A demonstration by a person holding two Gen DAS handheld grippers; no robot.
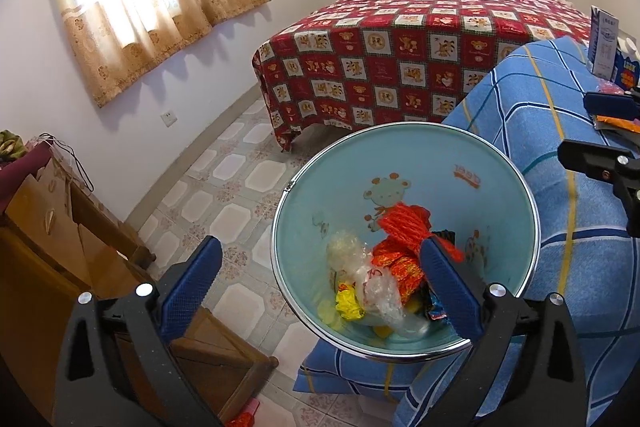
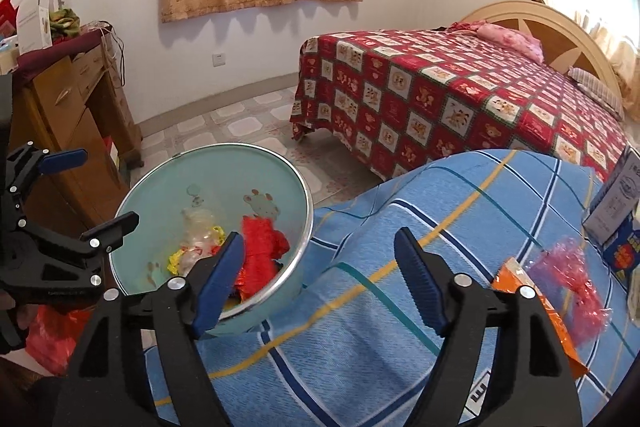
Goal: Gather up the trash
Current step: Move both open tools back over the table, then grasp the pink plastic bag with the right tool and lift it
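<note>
A pale teal bin [image 1: 420, 159] with cartoon animals stands on the floor against a blue checked cloth [image 2: 400, 187]. Inside it lie a red mesh net [image 1: 404, 223], crumpled clear plastic [image 1: 360, 267], a yellow scrap [image 1: 348, 305] and a red-orange foil wrapper [image 1: 396, 267]. My left gripper [image 1: 320, 247] hangs open over the bin with nothing between its fingers. My right gripper [image 2: 320, 237] is open and empty over the cloth, just right of the bin [image 2: 224, 179]. On the cloth to its right lie an orange wrapper [image 2: 532, 307] and pink cellophane [image 2: 572, 275].
A blue and white carton [image 2: 616, 211] stands at the cloth's right edge. A bed with a red patterned cover [image 2: 440, 99] fills the back. A wooden dresser [image 2: 68, 115] is left of the bin, with a red bag [image 2: 52, 339] on the tiled floor.
</note>
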